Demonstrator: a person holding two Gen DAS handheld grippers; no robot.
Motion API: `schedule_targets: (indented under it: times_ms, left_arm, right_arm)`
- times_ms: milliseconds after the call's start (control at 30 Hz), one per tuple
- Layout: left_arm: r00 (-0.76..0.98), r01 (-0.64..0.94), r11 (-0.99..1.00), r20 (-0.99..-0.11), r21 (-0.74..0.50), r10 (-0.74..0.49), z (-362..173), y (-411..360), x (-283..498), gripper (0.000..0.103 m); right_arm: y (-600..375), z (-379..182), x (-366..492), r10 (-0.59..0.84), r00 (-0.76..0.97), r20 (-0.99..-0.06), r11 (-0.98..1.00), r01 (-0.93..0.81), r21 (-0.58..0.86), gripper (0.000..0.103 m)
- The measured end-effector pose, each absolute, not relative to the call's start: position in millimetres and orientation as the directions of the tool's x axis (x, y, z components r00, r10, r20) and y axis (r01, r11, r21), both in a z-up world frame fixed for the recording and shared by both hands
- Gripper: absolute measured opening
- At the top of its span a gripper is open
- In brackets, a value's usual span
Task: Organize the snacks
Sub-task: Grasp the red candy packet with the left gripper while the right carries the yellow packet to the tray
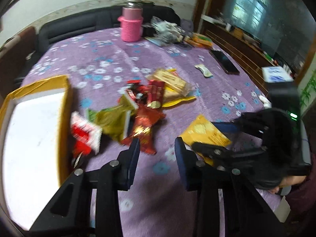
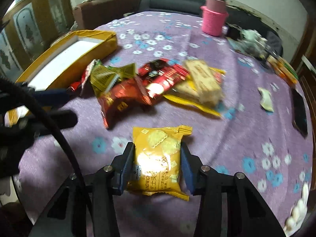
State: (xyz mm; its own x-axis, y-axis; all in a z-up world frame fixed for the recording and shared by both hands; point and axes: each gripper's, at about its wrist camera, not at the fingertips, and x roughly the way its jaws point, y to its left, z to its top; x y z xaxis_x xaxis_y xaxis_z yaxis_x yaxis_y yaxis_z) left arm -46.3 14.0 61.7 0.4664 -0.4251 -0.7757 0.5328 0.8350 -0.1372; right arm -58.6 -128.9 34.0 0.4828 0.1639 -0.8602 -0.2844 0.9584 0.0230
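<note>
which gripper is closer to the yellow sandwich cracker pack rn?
Right. The right gripper straddles the yellow cracker pack; the left gripper hangs open beside it, over the tablecloth.

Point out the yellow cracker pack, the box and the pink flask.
Yellow cracker pack [image 2: 158, 158]: right wrist view, middle of its front.
Box [image 2: 94, 48]: right wrist view, its yellow side wall.
Pink flask [image 1: 131, 24]: left wrist view, its knitted sleeve.

I see a glossy yellow foil cracker packet catching glare, crinkled shiny red wrappers beside it, a soft matt purple flowered tablecloth, a yellow cardboard box with smooth white lining, and a pink knitted sleeve on a metal-capped flask
</note>
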Motion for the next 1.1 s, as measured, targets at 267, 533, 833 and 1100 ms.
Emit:
schedule_targets:
  times_ms: [267,533,833,1100]
  left_arm:
    - [0.499,0.527,0.848,-0.829,0.06,-0.251,35.6,-23.7,-11.6,0.042]
    - [0.492,0.523,0.85,-0.837,0.066,-0.238,36.2,-17.4,-9.1,0.046]
    - [0.484,0.55,0.83,-0.845,0.091,-0.228,22.0,-34.1,-16.4,0.03]
    - [0.542,0.475,0.879,-0.78,-0.022,-0.312,60.9,1.4,-48.7,0.03]
  right_arm:
    - [-162.9,32.0,-73.6,0.216,0.475,-0.853,0.967,-0.224,0.12,0.045]
    - [-165.4,25.6,-77.8,0.225,0.476,-0.85,0.966,-0.222,0.132,0.048]
    - [-165.8,26.0,-83.8,0.238,0.485,-0.841,0.965,-0.213,0.151,0.049]
    - [-159.8,32.8,-99.6,0.277,0.493,-0.825,0.957,-0.221,0.19,0.043]
